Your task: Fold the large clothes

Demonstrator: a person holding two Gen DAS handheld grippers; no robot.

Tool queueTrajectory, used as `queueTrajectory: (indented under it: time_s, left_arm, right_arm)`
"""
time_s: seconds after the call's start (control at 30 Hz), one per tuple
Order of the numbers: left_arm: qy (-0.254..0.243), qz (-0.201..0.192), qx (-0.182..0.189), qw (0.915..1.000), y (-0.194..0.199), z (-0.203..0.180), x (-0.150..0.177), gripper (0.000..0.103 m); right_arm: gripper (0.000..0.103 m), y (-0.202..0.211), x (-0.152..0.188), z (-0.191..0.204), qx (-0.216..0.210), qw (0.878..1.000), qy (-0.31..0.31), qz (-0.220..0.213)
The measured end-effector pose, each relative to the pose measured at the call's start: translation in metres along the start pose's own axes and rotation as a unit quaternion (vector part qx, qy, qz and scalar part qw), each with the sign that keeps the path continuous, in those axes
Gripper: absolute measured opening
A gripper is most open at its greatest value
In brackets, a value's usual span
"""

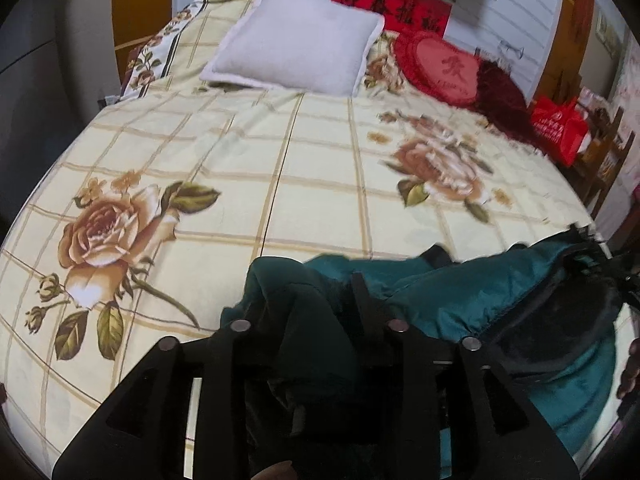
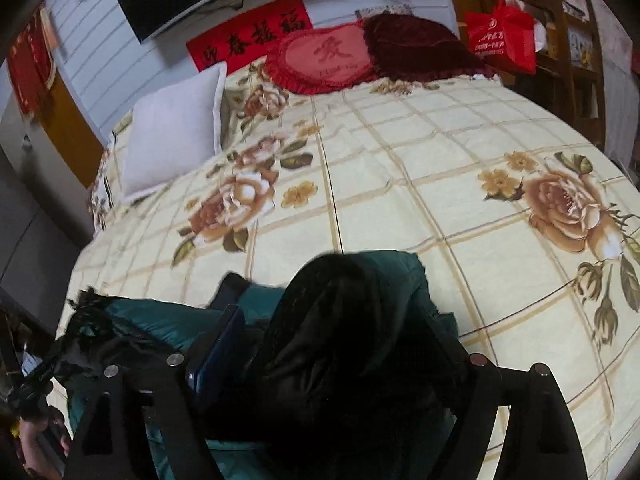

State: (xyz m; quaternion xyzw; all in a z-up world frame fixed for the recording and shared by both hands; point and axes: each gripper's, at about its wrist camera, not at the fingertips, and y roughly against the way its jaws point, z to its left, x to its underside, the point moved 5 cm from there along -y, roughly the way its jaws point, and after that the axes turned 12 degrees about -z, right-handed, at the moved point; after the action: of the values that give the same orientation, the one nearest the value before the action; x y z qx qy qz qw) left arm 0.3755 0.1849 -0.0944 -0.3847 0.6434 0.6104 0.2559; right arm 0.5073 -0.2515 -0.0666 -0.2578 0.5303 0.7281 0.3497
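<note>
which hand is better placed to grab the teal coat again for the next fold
Left, probably: the left tongs stand narrow with the teal coat bunched between them. The right tongs gape wide around the coat's dark lining.

a home bedroom is showing here. ahead of the jaws a bed (image 1: 240, 152) is lying under a cream checked cover printed with roses. beyond it a white pillow (image 1: 296, 56), a red heart cushion (image 2: 324, 60) and a red banner (image 2: 248, 40) with black characters are sitting against a white slatted wall (image 1: 520, 12). a red bag (image 2: 502, 38) is hanging by wooden shelves (image 2: 576, 64).
</note>
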Motion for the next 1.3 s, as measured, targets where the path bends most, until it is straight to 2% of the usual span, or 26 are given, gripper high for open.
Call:
queueTrajectory:
  time_s: [0.07, 0.13, 0.17, 0.23, 0.33, 0.43, 0.5, 0.57, 0.67, 0.73, 0.83, 0.9, 1.07, 1.13, 1.3]
  left_arm:
    - [0.002, -0.008, 0.011, 0.9999, 0.009, -0.004, -0.008, 0.048]
    - [0.002, -0.016, 0.022, 0.9996, 0.016, -0.010, -0.016, 0.074]
    - [0.000, -0.021, 0.027, 0.9994, 0.020, -0.013, -0.020, 0.081]
    - [-0.010, -0.040, 0.022, 0.9989, 0.029, -0.017, -0.029, 0.103]
    - [-0.009, -0.061, 0.026, 0.9978, 0.039, -0.018, -0.039, 0.103]
    - [-0.038, -0.064, 0.016, 0.9971, 0.034, -0.027, -0.039, 0.103]
    - [-0.064, -0.049, 0.012, 0.9967, 0.020, -0.038, -0.035, 0.103]
    - [-0.097, -0.019, 0.016, 0.9949, -0.006, -0.052, -0.024, 0.103]
    - [-0.129, 0.017, -0.014, 0.9914, -0.041, -0.057, -0.007, 0.103]
    - [-0.119, 0.037, -0.030, 0.9918, -0.060, -0.052, 0.006, 0.103]
    - [-0.093, 0.043, -0.042, 0.9938, -0.072, -0.044, 0.014, 0.103]
    - [-0.075, 0.051, -0.067, 0.9936, -0.079, -0.038, 0.019, 0.103]
    - [-0.054, 0.032, -0.116, 0.9912, -0.079, -0.035, 0.025, 0.103]
    - [-0.046, 0.029, -0.126, 0.9905, -0.079, -0.033, 0.026, 0.103]
    - [-0.046, 0.025, -0.122, 0.9912, -0.078, -0.032, 0.025, 0.103]
  right_arm:
    - [0.081, 0.008, -0.006, 0.002, -0.001, 1.000, 0.000, -0.012]
    - [0.081, 0.017, -0.011, 0.008, -0.006, 1.000, 0.011, -0.024]
    - [0.081, 0.021, -0.013, 0.012, -0.010, 0.999, 0.017, -0.028]
    - [0.081, 0.027, -0.016, 0.019, -0.013, 0.999, 0.035, -0.036]
    - [0.081, 0.036, -0.018, 0.029, -0.020, 0.997, 0.059, -0.045]
    - [0.081, 0.037, -0.017, 0.036, -0.015, 0.995, 0.088, -0.047]
    - [0.081, 0.029, -0.011, 0.040, -0.005, 0.994, 0.106, -0.035]
    - [0.081, 0.018, -0.005, 0.042, 0.004, 0.992, 0.121, -0.024]
    - [0.081, -0.005, 0.008, 0.043, 0.012, 0.991, 0.130, -0.002]
    - [0.081, -0.028, 0.020, 0.040, 0.019, 0.990, 0.136, 0.025]
    - [0.086, -0.049, 0.029, 0.036, 0.031, 0.988, 0.147, 0.036]
    - [0.090, -0.061, 0.029, 0.034, 0.031, 0.987, 0.150, 0.044]
    - [0.095, -0.090, 0.026, 0.035, 0.023, 0.985, 0.162, 0.062]
    - [0.096, -0.099, 0.024, 0.037, 0.021, 0.983, 0.173, 0.063]
    - [0.098, -0.106, 0.022, 0.039, 0.011, 0.982, 0.176, 0.067]
